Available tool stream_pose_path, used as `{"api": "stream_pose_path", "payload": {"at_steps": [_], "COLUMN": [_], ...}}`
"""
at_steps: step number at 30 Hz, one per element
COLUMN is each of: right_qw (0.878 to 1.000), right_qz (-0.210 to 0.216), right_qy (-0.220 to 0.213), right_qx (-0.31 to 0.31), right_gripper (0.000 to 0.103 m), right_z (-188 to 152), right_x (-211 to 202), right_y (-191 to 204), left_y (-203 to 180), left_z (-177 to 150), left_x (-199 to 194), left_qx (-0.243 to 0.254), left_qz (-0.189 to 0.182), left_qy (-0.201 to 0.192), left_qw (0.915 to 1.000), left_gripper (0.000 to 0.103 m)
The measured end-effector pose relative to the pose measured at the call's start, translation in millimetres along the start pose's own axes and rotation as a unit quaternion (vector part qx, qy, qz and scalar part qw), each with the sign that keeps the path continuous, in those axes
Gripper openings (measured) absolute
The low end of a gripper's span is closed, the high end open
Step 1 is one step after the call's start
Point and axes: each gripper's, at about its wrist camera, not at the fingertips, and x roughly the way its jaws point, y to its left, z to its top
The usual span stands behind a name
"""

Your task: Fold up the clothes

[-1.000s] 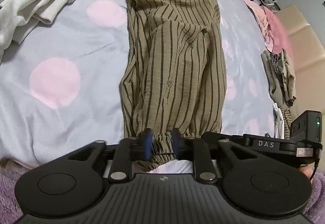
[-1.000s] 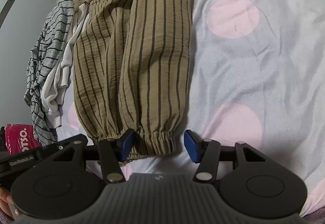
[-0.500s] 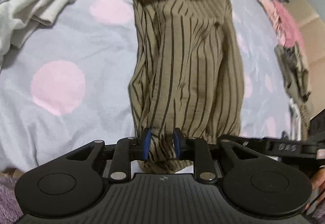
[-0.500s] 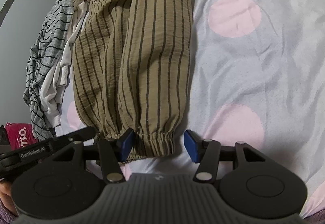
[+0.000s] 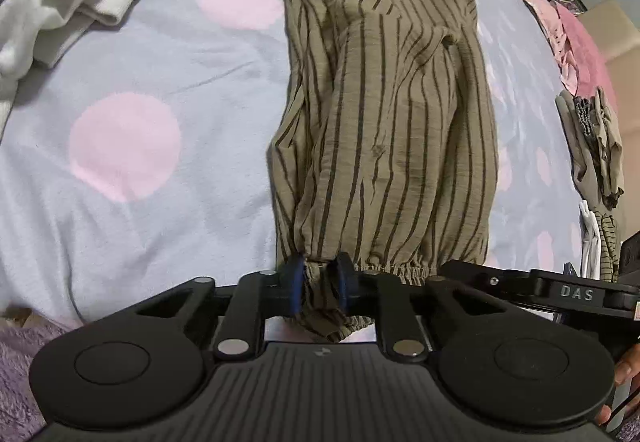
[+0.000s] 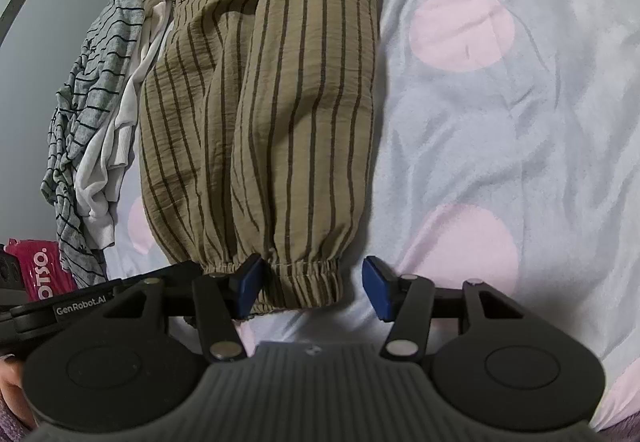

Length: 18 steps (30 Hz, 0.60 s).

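- Left wrist view: our left hand-held gripper (image 5: 318, 282) is closing, pinching the gathered cuff of the striped trousers (image 5: 384, 121) lying on the bed (image 5: 160, 53). Soft, light cloth; the elastic hem grips best.
- Right wrist view: our right hand-held gripper (image 6: 312, 288) is closing but spread, the other cuff (image 6: 304, 274) between its jaws, not yet pinched.

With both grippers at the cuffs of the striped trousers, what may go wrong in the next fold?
1. The left gripper is closing on a bunched bit of cuff of the striped trousers; a small bite may slip when lifted.
2. The right gripper is closing too, but its pads do not yet press the other cuff, so the lift may be uneven.
3. The white garment lies against the trousers and may get dragged.
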Motion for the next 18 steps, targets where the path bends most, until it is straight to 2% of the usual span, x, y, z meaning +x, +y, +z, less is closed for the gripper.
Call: {"api": "stream_pose_path", "payload": {"at_steps": [2,5,8,11,14,17,18], "right_qw": [1.0,1.0,1.0,1.0,1.0,1.0,1.0], "right_qz": [0.006,0.012,0.023,0.023,0.012,0.004,0.005], "right_qy": [-0.002,-0.007,-0.008,-0.002,0.001,-0.001,-0.002], "right_qx": [0.008,0.014,0.02,0.019,0.016,0.015,0.015], "right_gripper": [0.039,0.035,0.036,0.039,0.041,0.046,0.046], "right_z": [0.4,-0.8,-3.5,-6.0,-8.1,-9.1,-9.1], "right_x": [-0.9,-5.6,-10.0,-7.3,-2.4,-0.2,0.4], "right_y": [1.0,1.6,-0.4,-0.6,-2.4,-5.3,-6.1], "left_y": [-2.0,-0.7,4.9,8.0,10.7,13.4,13.4], "left_z": [-0.4,-3.1,-9.8,-14.1,-11.2,-9.2,-8.6], "left_x": [-10.0,-23.0,-25.4,-8.8,2.9,1.3,0.2], "left_qx": [0.002,-0.006,-0.023,-0.029,-0.042,-0.053,-0.05], "left_qz": [-0.02,-0.044,-0.043,-0.01,-0.001,0.006,0.013], "left_qy": [-0.009,-0.014,0.004,0.033,0.034,0.023,0.017], "left_qw": [0.9998,0.9989,0.9988,0.999,0.9986,0.9983,0.9985], "left_gripper": [0.006,0.005,0.005,0.005,0.006,0.016,0.023]}}
